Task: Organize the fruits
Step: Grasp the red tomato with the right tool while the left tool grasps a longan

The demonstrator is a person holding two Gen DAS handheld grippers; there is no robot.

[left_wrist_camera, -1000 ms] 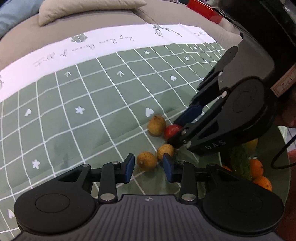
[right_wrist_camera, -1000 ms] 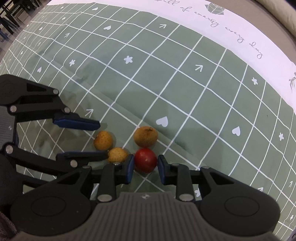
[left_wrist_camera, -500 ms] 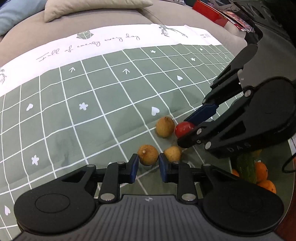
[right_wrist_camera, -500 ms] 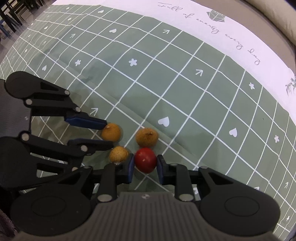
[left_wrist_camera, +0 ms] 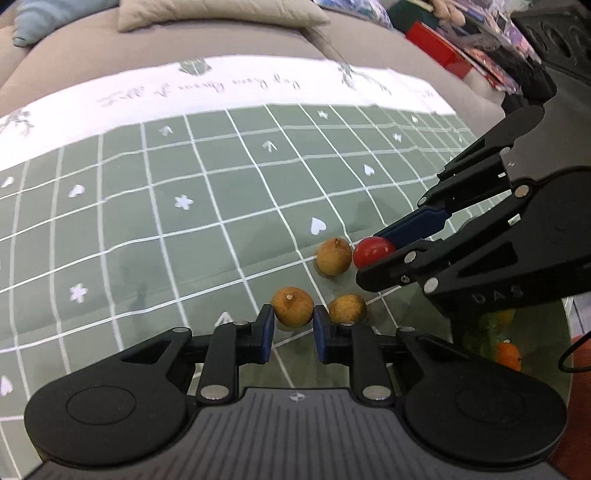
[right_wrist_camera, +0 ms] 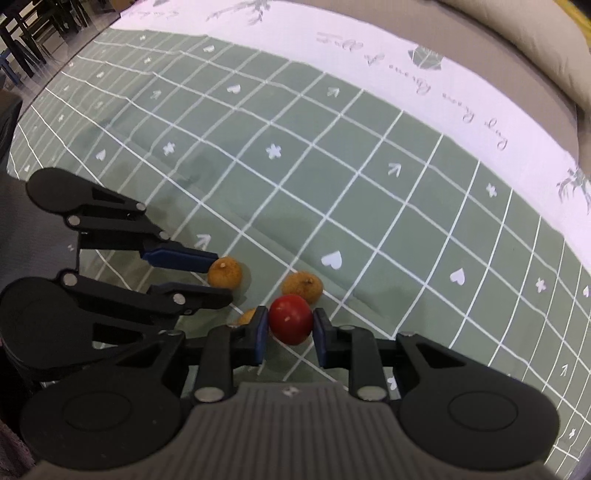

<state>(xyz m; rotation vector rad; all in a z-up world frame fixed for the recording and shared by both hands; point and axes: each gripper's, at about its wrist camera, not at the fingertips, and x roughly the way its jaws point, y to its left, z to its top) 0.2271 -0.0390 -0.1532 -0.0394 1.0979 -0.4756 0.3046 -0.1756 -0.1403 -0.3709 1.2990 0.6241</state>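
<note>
On the green checked cloth (left_wrist_camera: 155,236) lie three brown round fruits and a red one. My left gripper (left_wrist_camera: 294,320) is shut on the nearest brown fruit (left_wrist_camera: 293,305), its blue pads against both sides; the right wrist view shows the same grip (right_wrist_camera: 224,273). Just right of it lies a second brown fruit (left_wrist_camera: 347,308), and a third (left_wrist_camera: 334,256) lies farther off. My right gripper (right_wrist_camera: 290,322) is shut on the red fruit (right_wrist_camera: 290,324) and holds it a little above the cloth. In the left wrist view it (left_wrist_camera: 369,255) reaches in from the right.
A glass dish at the lower right holds an orange (left_wrist_camera: 508,354) and a green vegetable (left_wrist_camera: 480,332). A beige cushion (left_wrist_camera: 221,14) and a red box (left_wrist_camera: 436,48) lie past the cloth's white border. Dark chairs (right_wrist_camera: 22,44) stand beyond the far left corner.
My left jaws have closed from wide apart onto the brown fruit. The right gripper has kept its hold on the red fruit and risen slightly.
</note>
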